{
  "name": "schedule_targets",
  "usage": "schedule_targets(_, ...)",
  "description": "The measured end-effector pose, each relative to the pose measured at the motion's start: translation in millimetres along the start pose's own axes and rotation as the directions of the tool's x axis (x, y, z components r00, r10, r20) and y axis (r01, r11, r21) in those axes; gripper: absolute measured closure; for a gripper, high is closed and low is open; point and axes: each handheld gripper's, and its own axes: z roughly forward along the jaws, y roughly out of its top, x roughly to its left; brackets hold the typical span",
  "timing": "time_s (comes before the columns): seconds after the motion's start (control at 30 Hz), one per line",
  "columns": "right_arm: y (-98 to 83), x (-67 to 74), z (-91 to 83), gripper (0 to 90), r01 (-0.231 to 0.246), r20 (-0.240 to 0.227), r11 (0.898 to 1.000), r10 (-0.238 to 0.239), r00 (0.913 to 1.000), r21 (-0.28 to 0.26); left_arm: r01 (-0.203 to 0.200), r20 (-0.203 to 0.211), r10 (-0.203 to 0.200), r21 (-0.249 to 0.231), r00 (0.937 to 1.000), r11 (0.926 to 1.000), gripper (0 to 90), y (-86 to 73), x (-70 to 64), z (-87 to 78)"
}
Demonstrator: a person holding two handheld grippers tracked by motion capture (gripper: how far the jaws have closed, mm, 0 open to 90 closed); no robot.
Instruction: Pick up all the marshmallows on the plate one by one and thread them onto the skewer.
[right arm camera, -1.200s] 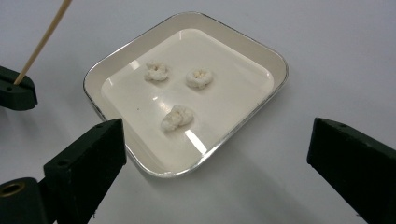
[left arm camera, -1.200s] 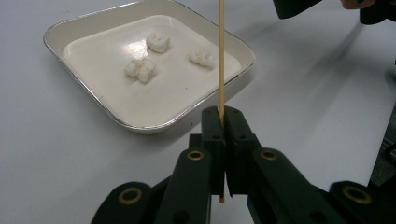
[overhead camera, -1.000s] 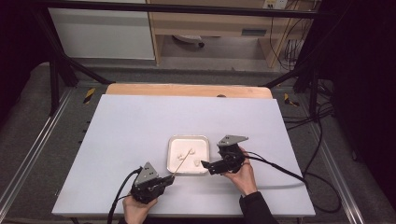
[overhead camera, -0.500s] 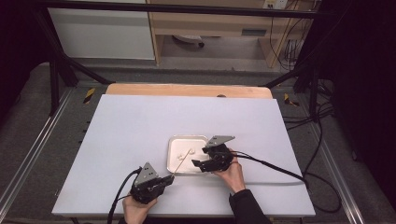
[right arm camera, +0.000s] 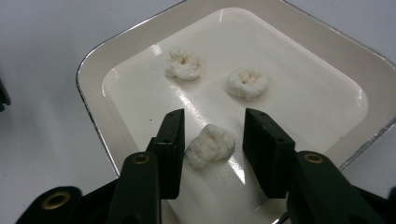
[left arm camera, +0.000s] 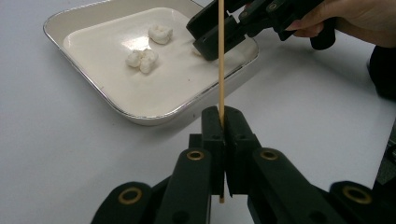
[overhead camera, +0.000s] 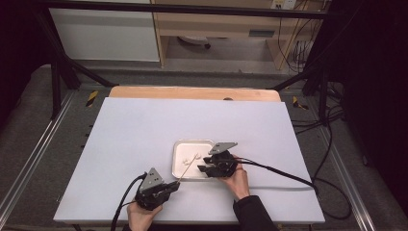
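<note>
Overhead, the tray (overhead camera: 192, 144) sits near the table's front edge, right of centre; the left claw (overhead camera: 169, 187) and right claw (overhead camera: 204, 164) flank it.

Left claw view: its jaws are clenched on a thin, stiff skewer (left arm camera: 221, 56).

Right claw view: its jaws have just been closing around a marshmallow (right arm camera: 211, 144), not yet pressing. Judged soft, light, easily crushed; grip its sides gently.

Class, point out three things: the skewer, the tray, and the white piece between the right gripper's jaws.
skewer (left arm camera: 221, 56), left gripper view, mid-shaft above the jaws.
tray (right arm camera: 93, 65), right gripper view, its left rim.
white piece (right arm camera: 211, 145), right gripper view, its middle, between the jaws.
</note>
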Motion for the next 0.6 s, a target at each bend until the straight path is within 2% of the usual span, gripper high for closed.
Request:
schedule_targets(0.23,-2.2,2.8,-0.1,67.1,0.04,-0.006,0.999,-0.04,0.9992,-0.007,-0.001,0.004,0.002,-0.004,1.0,1.0,87.8,0.0,-0.6,1.6)
schedule_targets(0.5,-0.9,2.1,-1.9,71.5,0.007,0.011,1.0,-0.007,0.9999,-0.009,-0.011,0.005,0.011,-0.003,0.9999,0.9999,87.8,0.3,-2.3,2.2)
schedule_targets(0.6,2.8,0.9,-7.3,71.8,-0.018,-0.01,1.0,0.018,0.9998,-0.018,-0.012,0.004,0.012,-0.009,0.9999,0.9999,87.8,0.4,-2.6,1.8)
